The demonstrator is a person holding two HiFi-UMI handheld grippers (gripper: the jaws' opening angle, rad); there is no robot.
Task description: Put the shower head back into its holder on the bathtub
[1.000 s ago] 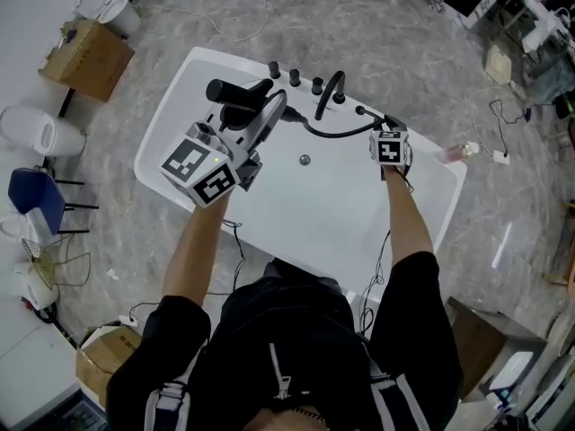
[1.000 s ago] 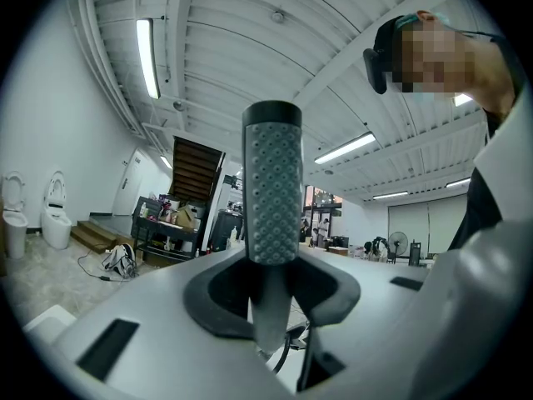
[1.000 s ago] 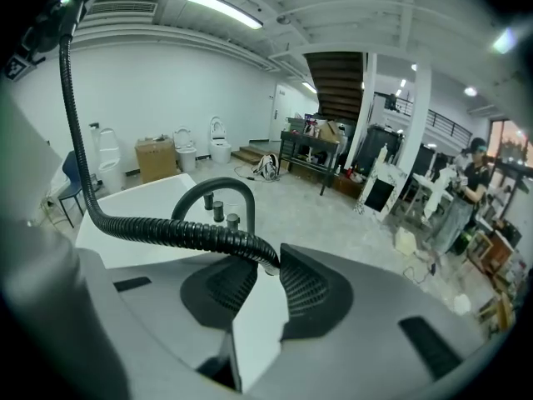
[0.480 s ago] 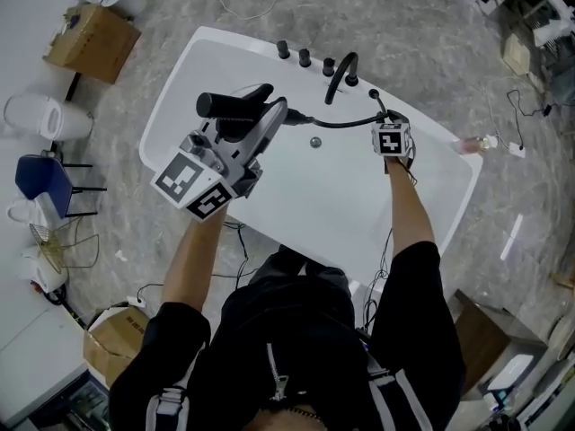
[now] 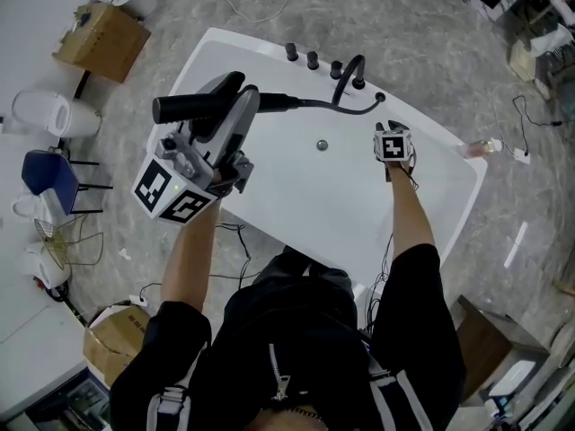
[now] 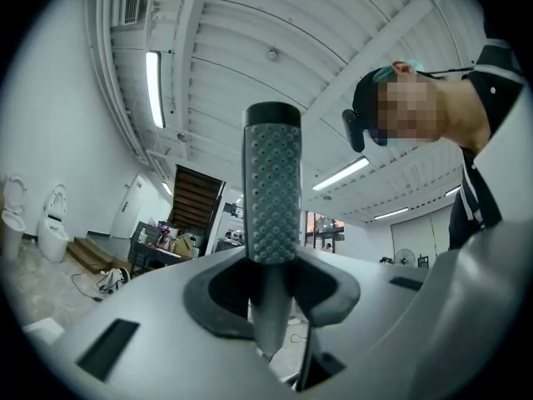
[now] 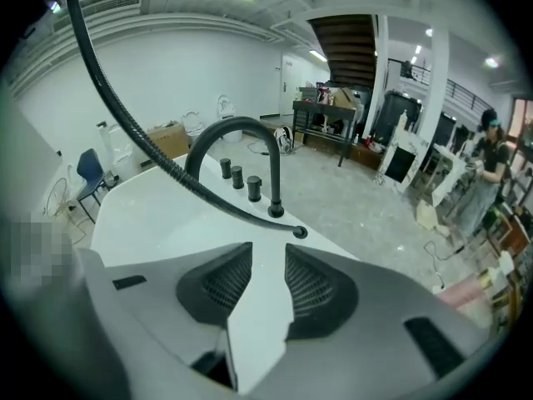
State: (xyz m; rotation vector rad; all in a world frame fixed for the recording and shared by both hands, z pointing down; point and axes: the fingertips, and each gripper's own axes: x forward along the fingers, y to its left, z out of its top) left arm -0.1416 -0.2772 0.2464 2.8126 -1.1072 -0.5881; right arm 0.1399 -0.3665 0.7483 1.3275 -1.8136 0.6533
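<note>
The black shower head [image 5: 193, 106] is lifted over the left end of the white bathtub [image 5: 269, 187], and my left gripper [image 5: 235, 119] is shut on its handle. In the left gripper view the dotted head [image 6: 272, 182] stands upright between the jaws. Its black hose [image 5: 310, 106] runs across to the round holder [image 5: 380, 98] on the tub's far rim, beside the curved faucet [image 5: 349, 70]. My right gripper [image 5: 392, 137] hangs just this side of that holder. Its jaws have just been opening, and in the right gripper view it [image 7: 268, 286] holds nothing, with the hose [image 7: 158, 161] and holder [image 7: 300, 232] ahead.
Three black knobs [image 5: 313, 59] stand left of the faucet. The drain [image 5: 322, 145] sits in the tub floor. A cardboard box [image 5: 103, 39], white toilets [image 5: 45, 115] and a blue chair [image 5: 40, 173] are at the left. A pink bottle [image 5: 476, 148] lies on the floor past the tub's right end.
My left gripper has carried the shower head up and to the left, drawing the hose straighter. The right gripper has sunk a little and now stands apart from the hose.
</note>
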